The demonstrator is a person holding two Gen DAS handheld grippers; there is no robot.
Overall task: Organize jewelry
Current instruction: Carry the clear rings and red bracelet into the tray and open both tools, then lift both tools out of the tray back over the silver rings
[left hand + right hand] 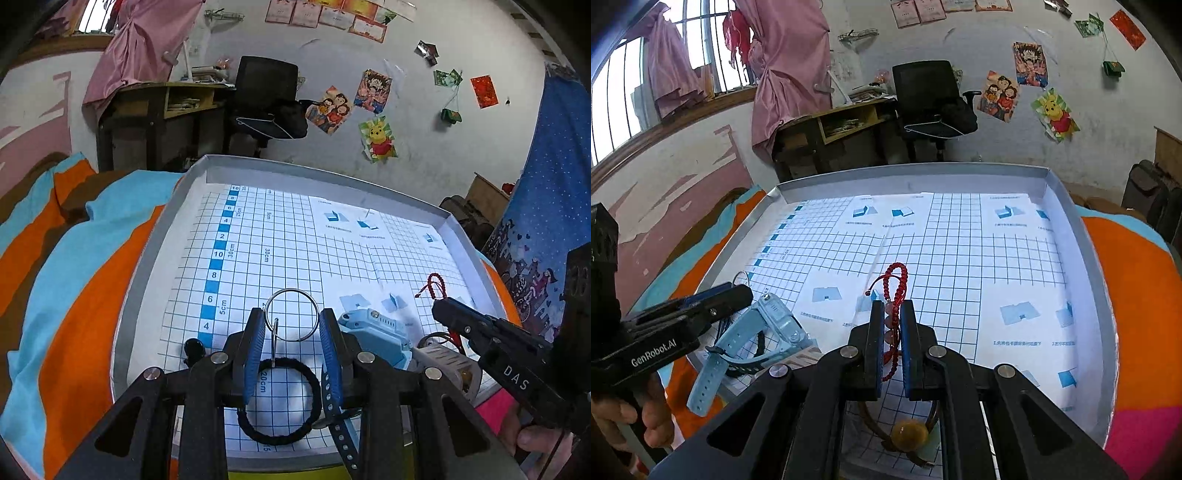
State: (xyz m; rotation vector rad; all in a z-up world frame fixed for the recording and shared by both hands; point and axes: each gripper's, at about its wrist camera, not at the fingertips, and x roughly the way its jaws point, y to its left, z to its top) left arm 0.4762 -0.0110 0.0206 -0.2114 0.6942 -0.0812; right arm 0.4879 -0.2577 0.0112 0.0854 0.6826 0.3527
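Observation:
My left gripper (291,325) is open above the tray, its blue pads either side of a metal key ring (291,314) linked to a black hair tie (277,402). A light blue watch (376,338) lies just right of it, also seen in the right wrist view (768,325). My right gripper (889,314) is shut on a red beaded bracelet (895,288), which hangs through the jaws; it also shows in the left wrist view (436,284). A brown cord bracelet with an amber bead (908,434) lies under the right gripper.
Everything sits in a shallow white tray (1104,295) lined with blue grid paper, resting on an orange and blue bedspread (74,277). A small white perforated box (448,360) stands by the watch. A desk and black office chair (931,99) stand at the far wall.

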